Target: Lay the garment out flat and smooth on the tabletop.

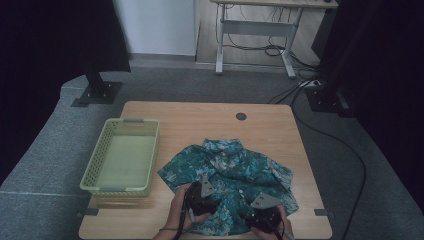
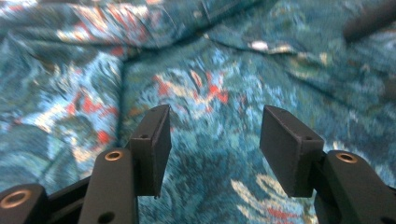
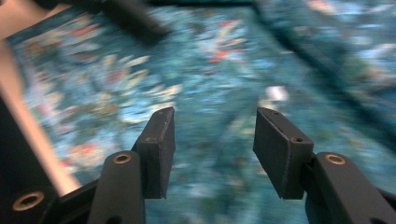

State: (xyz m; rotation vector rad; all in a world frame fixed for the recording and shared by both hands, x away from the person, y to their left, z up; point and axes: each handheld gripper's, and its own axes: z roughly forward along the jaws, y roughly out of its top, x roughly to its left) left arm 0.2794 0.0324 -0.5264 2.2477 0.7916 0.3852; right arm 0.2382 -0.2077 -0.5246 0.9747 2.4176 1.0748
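A teal patterned shirt (image 1: pixel 227 172) with red and white flecks lies spread on the wooden table (image 1: pixel 190 120), collar toward the far side. My left gripper (image 1: pixel 206 189) hovers over the shirt's near left part, held by a hand. In the left gripper view the left gripper (image 2: pixel 215 135) is open, with only shirt fabric (image 2: pixel 196 84) beyond its jaws. My right gripper (image 1: pixel 264 206) is over the shirt's near right hem. The right gripper (image 3: pixel 212 140) is open too, above blurred fabric (image 3: pixel 210 60) near the table edge.
A light green plastic basket (image 1: pixel 100 165) stands empty on the table's left side. A round cable hole (image 1: pixel 241 116) sits near the far edge. Beyond the table are a desk frame (image 1: pixel 255 30), floor cables and black stand bases.
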